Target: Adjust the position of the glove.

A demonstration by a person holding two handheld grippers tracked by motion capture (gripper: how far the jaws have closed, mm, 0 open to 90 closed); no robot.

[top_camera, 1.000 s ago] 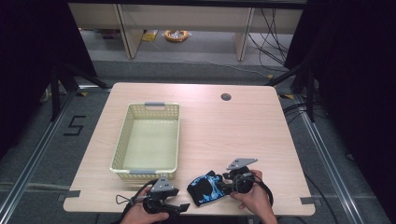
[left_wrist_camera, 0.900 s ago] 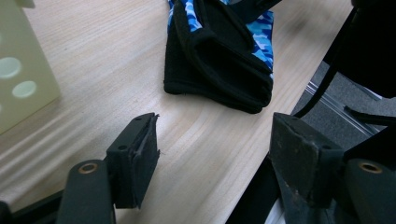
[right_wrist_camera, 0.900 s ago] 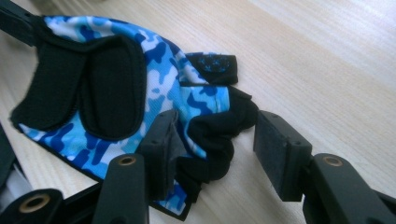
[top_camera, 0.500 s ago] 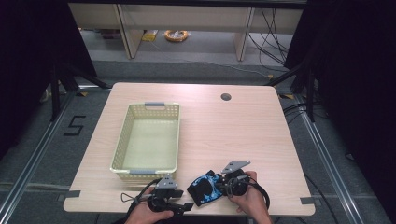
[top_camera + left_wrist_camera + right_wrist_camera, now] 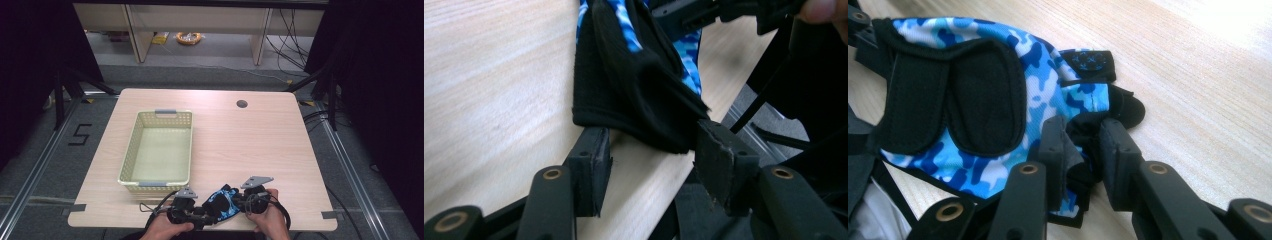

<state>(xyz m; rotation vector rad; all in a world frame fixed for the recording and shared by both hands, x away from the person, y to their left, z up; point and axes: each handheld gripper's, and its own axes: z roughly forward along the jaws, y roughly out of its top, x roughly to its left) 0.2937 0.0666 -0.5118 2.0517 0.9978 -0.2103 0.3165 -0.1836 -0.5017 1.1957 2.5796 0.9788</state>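
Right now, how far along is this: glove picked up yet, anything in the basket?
Done: the right gripper has shut on the glove, pinching black fabric at one end. In hand: the left gripper sits open at the glove's other end, jaws either side of the black hem, not clamped. The glove lies at the table's near edge. Left, probably: lifting it across to the basket, which holds nothing.

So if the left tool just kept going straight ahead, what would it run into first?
The black cuff edge of the blue camouflage glove. It already lies just ahead of the left tool, partly between its open jaws, though the depth is hard to judge.
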